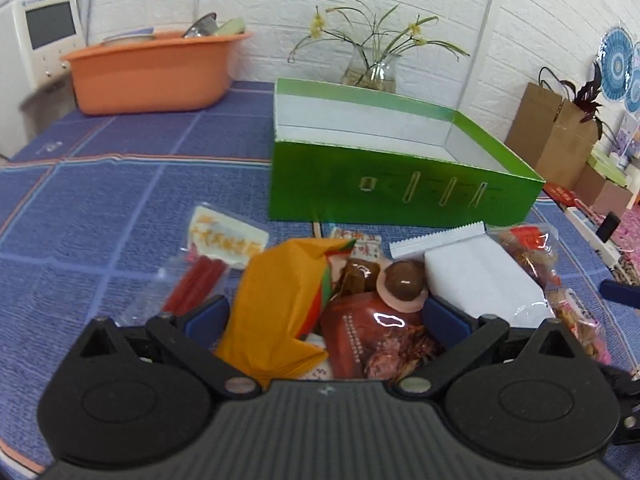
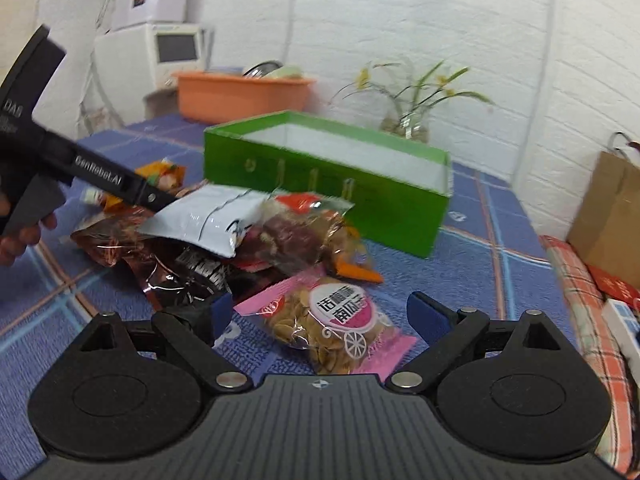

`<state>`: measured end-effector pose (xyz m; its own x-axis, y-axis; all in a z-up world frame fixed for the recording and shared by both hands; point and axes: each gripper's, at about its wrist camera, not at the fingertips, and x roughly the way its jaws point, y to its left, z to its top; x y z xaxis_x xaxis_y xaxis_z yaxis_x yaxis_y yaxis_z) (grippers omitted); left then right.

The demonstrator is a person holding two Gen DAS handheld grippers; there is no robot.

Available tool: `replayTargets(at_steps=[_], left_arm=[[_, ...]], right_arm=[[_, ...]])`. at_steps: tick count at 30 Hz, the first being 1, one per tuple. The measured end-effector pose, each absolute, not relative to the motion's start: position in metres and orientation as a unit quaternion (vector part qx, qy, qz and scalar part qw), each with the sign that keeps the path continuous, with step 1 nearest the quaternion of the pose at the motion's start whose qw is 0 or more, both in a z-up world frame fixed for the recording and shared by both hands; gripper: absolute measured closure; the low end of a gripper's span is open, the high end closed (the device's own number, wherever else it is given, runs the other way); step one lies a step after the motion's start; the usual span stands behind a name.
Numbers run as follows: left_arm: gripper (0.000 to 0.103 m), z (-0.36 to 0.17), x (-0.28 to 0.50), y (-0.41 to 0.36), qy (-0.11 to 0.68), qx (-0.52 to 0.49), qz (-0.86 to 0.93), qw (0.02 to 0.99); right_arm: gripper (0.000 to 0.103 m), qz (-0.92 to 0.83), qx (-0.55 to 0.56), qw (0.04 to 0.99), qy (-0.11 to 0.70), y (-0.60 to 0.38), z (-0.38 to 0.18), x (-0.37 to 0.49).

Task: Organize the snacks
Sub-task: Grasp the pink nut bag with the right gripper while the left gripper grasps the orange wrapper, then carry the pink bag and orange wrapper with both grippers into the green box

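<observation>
A pile of snack packets lies on the blue checked tablecloth (image 1: 100,208) in front of an open green box (image 1: 400,184) with a white inside. My left gripper (image 1: 326,316) is open and low over the pile, its fingers on either side of an orange packet (image 1: 276,300) and a glossy red-brown packet (image 1: 368,332). A white pouch (image 1: 480,280) and a red sausage pack (image 1: 200,280) lie beside them. My right gripper (image 2: 324,312) is open around a pink pumpkin-seed packet (image 2: 332,328) on the cloth. Behind it lie the white pouch (image 2: 204,216) and the green box (image 2: 328,184).
An orange basin (image 1: 152,76) with dishes stands at the back left, and a glass vase of flowers (image 1: 372,68) stands behind the box. Brown paper bags (image 1: 556,132) and boxes crowd the right side. A hand (image 2: 20,236) holds the left tool's black handle (image 2: 40,148).
</observation>
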<state>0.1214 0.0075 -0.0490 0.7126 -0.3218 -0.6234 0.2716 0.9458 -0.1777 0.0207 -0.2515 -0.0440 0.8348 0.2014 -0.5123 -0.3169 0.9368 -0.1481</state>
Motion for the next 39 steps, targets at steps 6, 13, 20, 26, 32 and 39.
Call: replayTargets(at_steps=[6,13,20,26,32,39], left_arm=[[0.016,-0.048,0.126,0.015,0.351,-0.051,-0.181,0.917],[0.049,-0.041,0.122,0.021,0.343,-0.041,-0.195,0.918],[0.067,-0.037,0.108,0.020,0.315,-0.009,-0.180,0.932],[0.068,-0.028,0.077,0.031,0.278,-0.023,-0.170,0.945],[0.068,-0.013,0.045,0.046,0.249,-0.054,-0.142,0.957],[0.068,0.003,0.015,0.059,0.227,-0.064,-0.123,0.964]], right_arm=[[0.000,0.159,-0.148,0.934,0.283,-0.251,-0.057,0.038],[0.000,0.162,-0.136,0.936,0.281,-0.264,-0.056,0.037],[0.001,0.121,-0.116,0.943,0.287,-0.257,-0.055,0.021],[0.001,0.085,-0.105,0.956,0.262,-0.250,-0.047,-0.009],[0.001,0.087,-0.048,0.967,0.235,-0.239,-0.028,-0.028],[0.002,0.112,0.011,0.971,0.213,-0.214,-0.020,-0.033]])
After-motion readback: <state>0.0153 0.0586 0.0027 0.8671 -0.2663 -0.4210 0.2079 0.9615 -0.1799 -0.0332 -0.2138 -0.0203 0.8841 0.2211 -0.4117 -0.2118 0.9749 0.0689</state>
